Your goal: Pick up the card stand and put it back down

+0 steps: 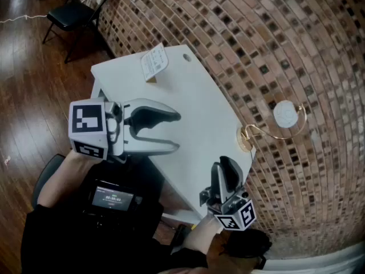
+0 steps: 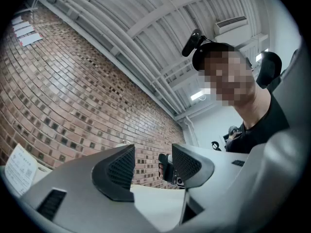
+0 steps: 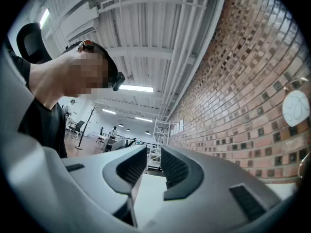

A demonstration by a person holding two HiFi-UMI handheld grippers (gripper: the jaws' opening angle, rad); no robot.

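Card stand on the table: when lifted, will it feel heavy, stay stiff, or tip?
Probably light: the card stand is a thin card in a small wooden base. Likely tippy, since the card looks much wider than that base. The card may flex if pinched.

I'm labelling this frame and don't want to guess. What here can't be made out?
Card stand: print too small in the head view, skewed at the left gripper view's edge.
Table: left edge partly hidden behind the left tongs in the head view.
White disc on the gold hook: too small to identify in the head view.
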